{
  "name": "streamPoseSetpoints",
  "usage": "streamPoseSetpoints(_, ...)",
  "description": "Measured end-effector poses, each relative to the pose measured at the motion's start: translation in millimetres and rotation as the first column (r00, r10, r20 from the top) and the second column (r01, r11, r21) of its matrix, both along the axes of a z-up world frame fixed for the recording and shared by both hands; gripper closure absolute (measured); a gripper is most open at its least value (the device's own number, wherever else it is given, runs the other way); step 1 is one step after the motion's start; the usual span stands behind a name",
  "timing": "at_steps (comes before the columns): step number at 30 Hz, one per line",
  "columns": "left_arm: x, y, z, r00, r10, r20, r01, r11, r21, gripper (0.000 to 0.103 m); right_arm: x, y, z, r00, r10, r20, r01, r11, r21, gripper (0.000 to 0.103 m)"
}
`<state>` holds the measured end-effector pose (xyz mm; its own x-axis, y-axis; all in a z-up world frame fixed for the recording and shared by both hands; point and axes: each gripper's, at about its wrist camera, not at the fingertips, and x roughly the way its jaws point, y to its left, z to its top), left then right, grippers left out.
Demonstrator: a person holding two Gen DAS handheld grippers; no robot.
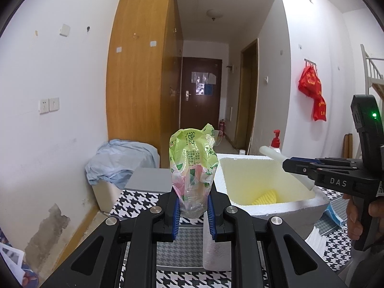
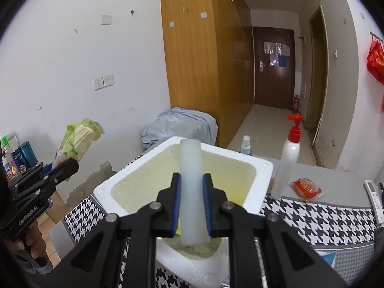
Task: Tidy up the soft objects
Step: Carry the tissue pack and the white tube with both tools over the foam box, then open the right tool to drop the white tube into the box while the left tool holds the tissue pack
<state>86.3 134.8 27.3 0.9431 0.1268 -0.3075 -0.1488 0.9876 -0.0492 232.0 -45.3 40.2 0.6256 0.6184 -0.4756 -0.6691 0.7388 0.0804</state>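
The left gripper (image 1: 193,206) is clenched on a crinkled, glossy green plastic bag (image 1: 192,165) with floral print, held upright beside the box. The right gripper (image 2: 191,206) pinches a smooth, whitish foam cylinder (image 2: 191,184) over the white styrofoam box (image 2: 261,180), whose grainy, yellow-tinted hollow holds a ribbed yellow foam net (image 1: 265,197). All sits above a houndstooth tablecloth (image 2: 312,220).

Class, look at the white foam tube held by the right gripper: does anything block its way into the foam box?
Nothing visible does. The foam tube hangs over the open foam box, whose only visible content is a yellow piece.
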Motion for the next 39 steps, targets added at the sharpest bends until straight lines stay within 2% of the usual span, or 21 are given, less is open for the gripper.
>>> streamPoseSetpoints(3,0.3,2.1,-1.5,1.000,0.003,-0.002,-0.003,1.000,-0.002,0.083,1.1,3.6,-2.3,1.000,0.001,-0.008,-0.001,1.000,-0.009,0.083)
streamPoseSetpoints(7,-0.6,5.2,-2.0,1.000,0.010,-0.003,-0.010,1.000,-0.003,0.083,2.9,5.9,-3.7,1.000,-0.004,-0.020,0.004,1.000,-0.014,0.076)
streamPoseSetpoints(8,-1.3,5.8,-2.0,1.000,0.012,-0.001,-0.012,1.000,-0.004,0.083,3.5,4.9,-3.6,1.000,-0.002,-0.025,0.002,1.000,-0.007,0.067)
streamPoseSetpoints(9,-1.4,6.3,-2.4,1.000,0.013,-0.001,-0.013,1.000,-0.004,0.083,3.3,4.0,-2.8,1.000,-0.003,-0.026,0.003,1.000,0.000,0.050)
streamPoseSetpoints(11,-1.0,6.0,-3.0,1.000,0.016,-0.005,-0.016,1.000,-0.002,0.083,0.7,1.5,-1.3,1.000,0.005,-0.017,-0.005,1.000,0.014,0.035)
streamPoseSetpoints(14,0.2,4.8,-2.7,1.000,0.018,-0.007,-0.018,1.000,0.001,0.083,-3.9,1.1,0.5,1.000,0.013,-0.002,-0.013,1.000,0.014,0.025)
streamPoseSetpoints(15,0.3,4.8,-2.0,1.000,0.016,-0.005,-0.016,1.000,-0.001,0.083,-4.9,2.0,0.5,1.000,0.012,0.002,-0.012,1.000,0.003,0.018)
streamPoseSetpoints(19,-1.0,3.5,-0.3,1.000,0.019,-0.005,-0.019,1.000,-0.001,0.083,-9.4,1.2,0.9,1.000,0.015,0.010,-0.015,1.000,-0.007,0.009)
streamPoseSetpoints(24,-1.2,-0.9,1.3,1.000,0.011,-0.004,-0.011,1.000,0.004,0.083,-11.6,-4.9,3.3,1.000,0.010,0.020,-0.010,1.000,0.004,0.000)
streamPoseSetpoints(39,12.7,-17.4,8.0,0.998,-0.054,-0.026,0.054,0.998,-0.014,0.083,-22.8,-33.4,6.4,0.999,-0.014,0.043,0.013,1.000,0.019,0.000)
